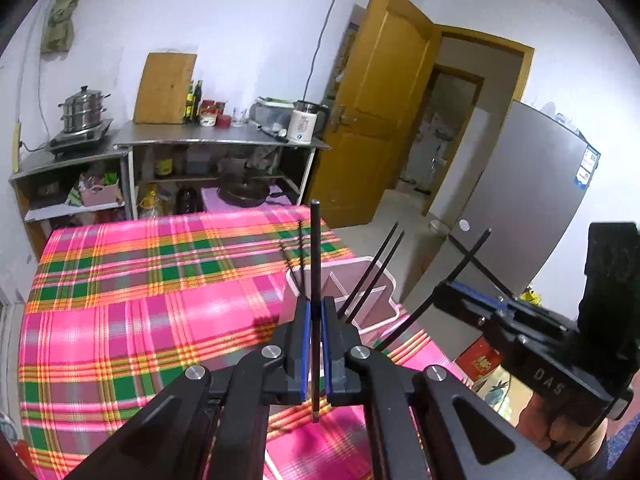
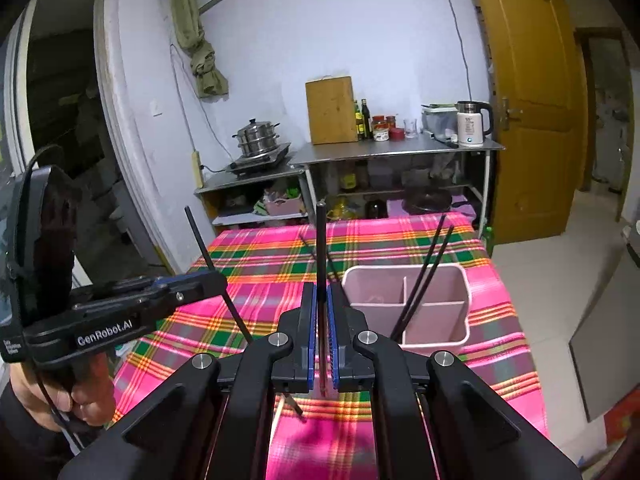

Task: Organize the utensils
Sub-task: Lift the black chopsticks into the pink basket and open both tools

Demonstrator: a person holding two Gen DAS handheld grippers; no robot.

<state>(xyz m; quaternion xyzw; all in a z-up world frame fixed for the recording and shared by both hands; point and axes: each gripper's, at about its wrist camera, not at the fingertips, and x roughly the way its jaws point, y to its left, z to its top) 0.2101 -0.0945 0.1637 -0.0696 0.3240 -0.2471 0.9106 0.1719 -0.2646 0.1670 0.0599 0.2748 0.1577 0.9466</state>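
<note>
Each gripper is clamped on one thin black chopstick: the left gripper pinches its chopstick upright between blue pads, and the right gripper grips another chopstick the same way, both sticks pointing toward twelve o'clock. At about two o'clock from the right gripper a pale pink plastic organizer stands on the cloth, its inside split by partitions, with two more black chopsticks leaning together in the near right compartment. The lower ends of the held sticks are hidden behind the black finger linkages, and a pale stick and a dark one under the right gripper are blurred and hard to make out. The table wears a glossy plaid tablecloth of pink, green and orange. Beyond it, at twelve o'clock, metal shelving carries a steel steamer pot, a wooden board, bottles and a white kettle; a wooden door stands open at two o'clock.
</note>
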